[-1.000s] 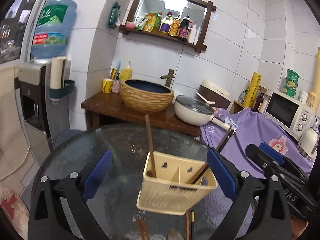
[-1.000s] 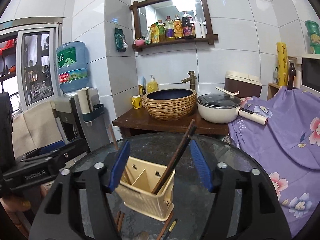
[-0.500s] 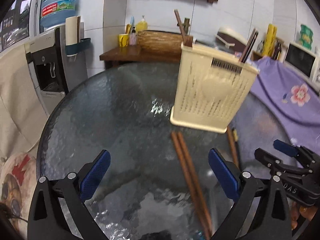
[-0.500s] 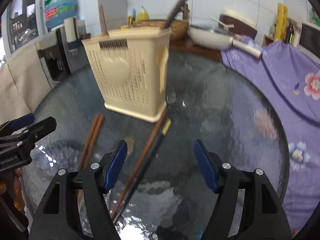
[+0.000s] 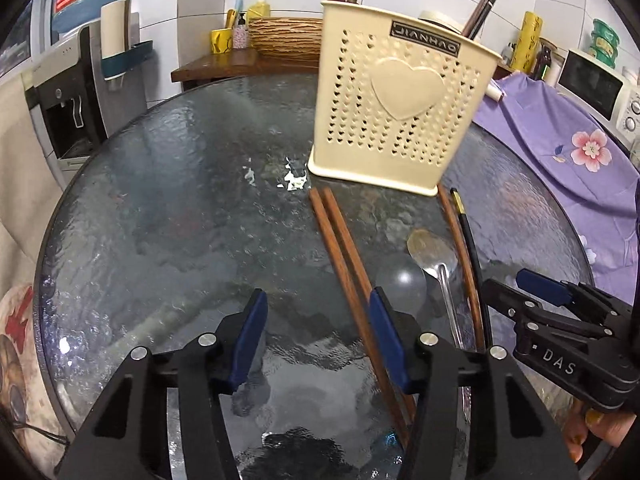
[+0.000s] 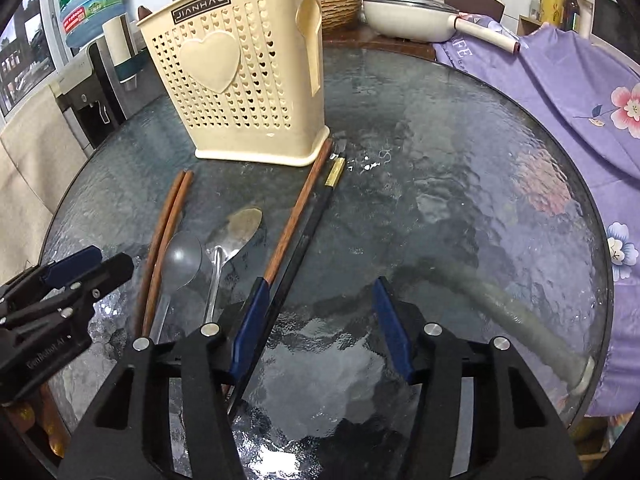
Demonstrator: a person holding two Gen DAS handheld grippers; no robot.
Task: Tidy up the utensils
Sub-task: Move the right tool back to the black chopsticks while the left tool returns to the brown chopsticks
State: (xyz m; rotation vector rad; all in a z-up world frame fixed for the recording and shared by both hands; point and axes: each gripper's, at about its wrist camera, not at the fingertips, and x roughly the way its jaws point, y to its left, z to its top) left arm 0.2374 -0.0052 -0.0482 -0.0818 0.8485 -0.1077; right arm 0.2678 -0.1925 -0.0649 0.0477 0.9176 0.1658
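Note:
A cream perforated utensil holder stands upright on the round glass table, with chopsticks sticking out of its top. In front of it lie a pair of brown chopsticks, a clear plastic spoon, a metal spoon, one brown chopstick and one black chopstick. My left gripper is open and empty over the table, its right finger by the brown pair. My right gripper is open and empty, its left finger beside the black chopstick.
A purple flowered cloth covers the surface right of the table. Behind stand a wooden counter with a woven basin, a white pan, a microwave and a water dispenser.
Both grippers have dropped from above the holder to low over the table's near side and narrowed their jaws. The holder now stands beyond them and the loose utensils lie close in front.

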